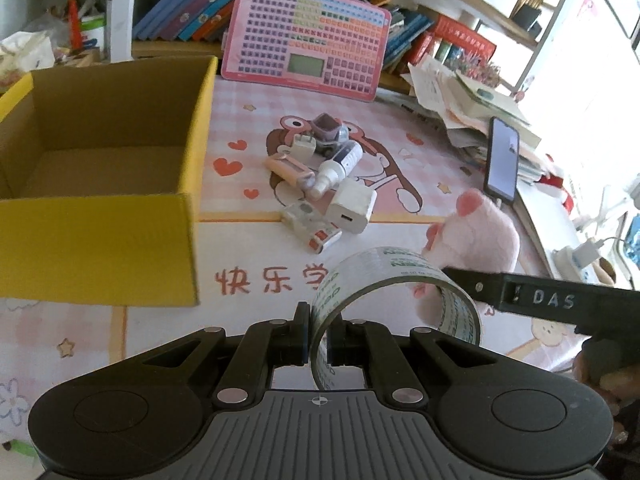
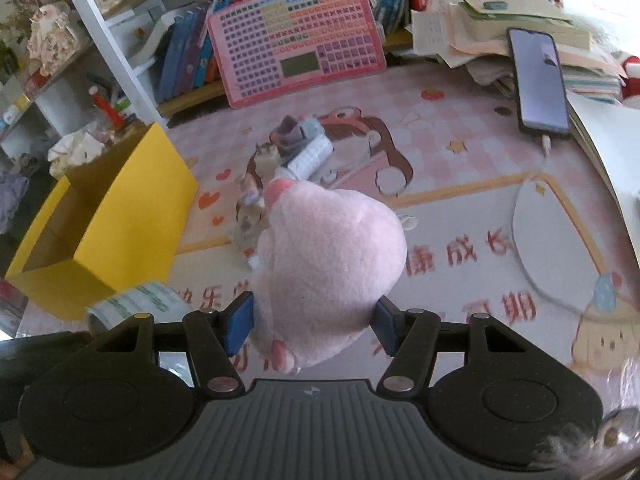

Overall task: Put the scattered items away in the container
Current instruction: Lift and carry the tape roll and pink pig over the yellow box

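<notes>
Left wrist view: box empty; left gripper pinches tape roll, right gripper clamps plush toy; small items remain on the mat.

We are looking down our left gripper, which is pinching the wall of a clear tape roll between its closed jaws. The yellow cardboard box is sitting open to the left on the counter. Ahead, a white charger, a small white bottle and other little items are lying in a cluster. The right gripper is reaching in from the right beside a pink plush toy.
</notes>
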A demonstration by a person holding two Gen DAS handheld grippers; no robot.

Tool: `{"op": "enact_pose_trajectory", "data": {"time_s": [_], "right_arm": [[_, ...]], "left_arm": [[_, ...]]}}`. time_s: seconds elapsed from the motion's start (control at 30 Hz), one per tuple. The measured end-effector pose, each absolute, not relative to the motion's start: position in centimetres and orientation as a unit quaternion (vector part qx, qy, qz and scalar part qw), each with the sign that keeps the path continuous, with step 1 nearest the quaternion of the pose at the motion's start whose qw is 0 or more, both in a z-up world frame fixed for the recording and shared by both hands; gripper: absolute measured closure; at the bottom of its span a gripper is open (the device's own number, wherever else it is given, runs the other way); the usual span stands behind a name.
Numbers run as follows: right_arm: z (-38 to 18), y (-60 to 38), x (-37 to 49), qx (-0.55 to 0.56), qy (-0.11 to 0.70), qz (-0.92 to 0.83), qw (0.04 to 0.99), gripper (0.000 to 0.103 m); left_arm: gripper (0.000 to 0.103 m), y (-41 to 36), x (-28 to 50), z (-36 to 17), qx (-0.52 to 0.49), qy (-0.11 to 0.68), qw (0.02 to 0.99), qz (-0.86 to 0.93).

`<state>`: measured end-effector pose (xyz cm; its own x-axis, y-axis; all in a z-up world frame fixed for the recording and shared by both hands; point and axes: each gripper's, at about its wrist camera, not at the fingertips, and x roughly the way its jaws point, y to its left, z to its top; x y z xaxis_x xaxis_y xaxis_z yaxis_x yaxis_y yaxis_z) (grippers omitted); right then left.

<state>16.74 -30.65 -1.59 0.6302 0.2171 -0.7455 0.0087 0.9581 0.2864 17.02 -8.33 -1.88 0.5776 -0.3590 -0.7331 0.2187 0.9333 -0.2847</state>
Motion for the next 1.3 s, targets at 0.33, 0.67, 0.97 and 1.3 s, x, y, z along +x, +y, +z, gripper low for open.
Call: {"op": "enact_pose_trajectory", "data": {"time_s": [0.33,0.67,0.97,1.3], "right_arm": [[-1.8,-23.9,12.3,0.125,0.447,0.056,0.884,0.044],[-1.6,-16.2,8.8,0.072,0.461,0.104,0.878,0.044],[-0.8,-11.0,7.3,0.01,0.469,0.143,0.872,0.044],[0.5,-7.3,6.9,-0.054,0.468,0.174,0.865,0.044]], "left_arm": [[0.096,0.1,12.9,-1.9,-0.122,0.438,0.874,-0.173],[0.096,7.3,9.8,-2.7,-0.154,0.458,0.863,-0.15],[0.097,10.8,8.3,-2.7,-0.179,0.451,0.865,-0.127],[0.097,13.9,6.7,-2.3,-0.208,0.429,0.875,-0.086]]}}
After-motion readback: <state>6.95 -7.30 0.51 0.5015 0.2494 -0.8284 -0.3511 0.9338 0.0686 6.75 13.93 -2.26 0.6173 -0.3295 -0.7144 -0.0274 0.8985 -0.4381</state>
